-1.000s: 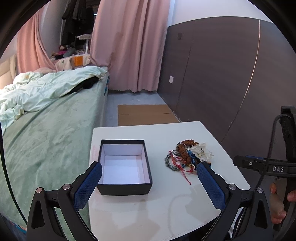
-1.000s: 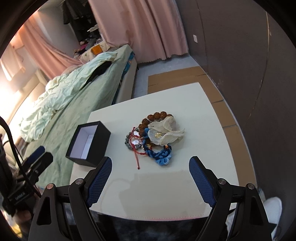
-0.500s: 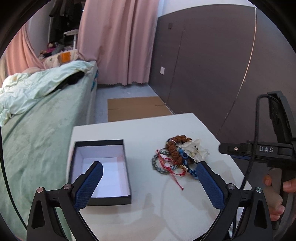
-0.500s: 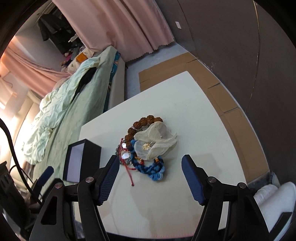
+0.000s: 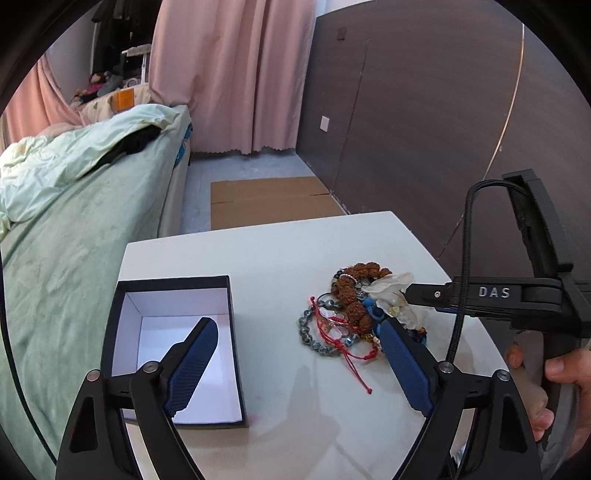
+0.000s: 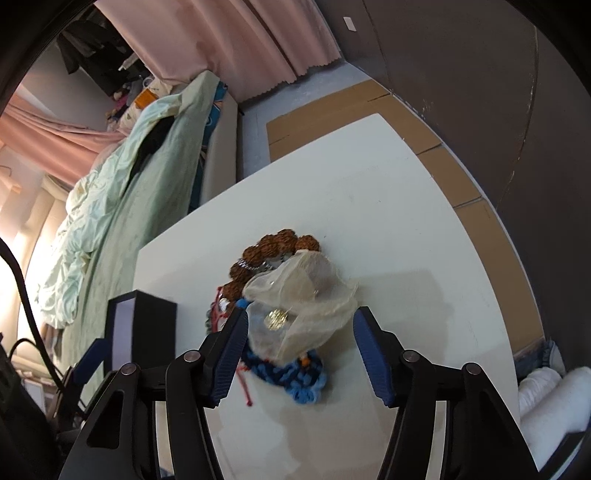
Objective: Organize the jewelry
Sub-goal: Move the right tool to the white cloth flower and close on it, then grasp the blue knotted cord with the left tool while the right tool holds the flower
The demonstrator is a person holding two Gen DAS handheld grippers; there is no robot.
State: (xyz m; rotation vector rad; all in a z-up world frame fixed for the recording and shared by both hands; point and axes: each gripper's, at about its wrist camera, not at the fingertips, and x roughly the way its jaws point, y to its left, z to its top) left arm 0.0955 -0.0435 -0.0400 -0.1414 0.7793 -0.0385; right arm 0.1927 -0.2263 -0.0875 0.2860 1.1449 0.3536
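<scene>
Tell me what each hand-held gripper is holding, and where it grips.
Nothing held. The right hand-held gripper is closing around the sheer pouch, pads not touching; the left hand-held gripper is closing on nothing.

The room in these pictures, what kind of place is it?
Most likely a bedroom in a home. A bed with a rumpled pale green duvet stands beside the small white table, pink curtains hang to the floor, and clothes hang in the far corner.
</scene>
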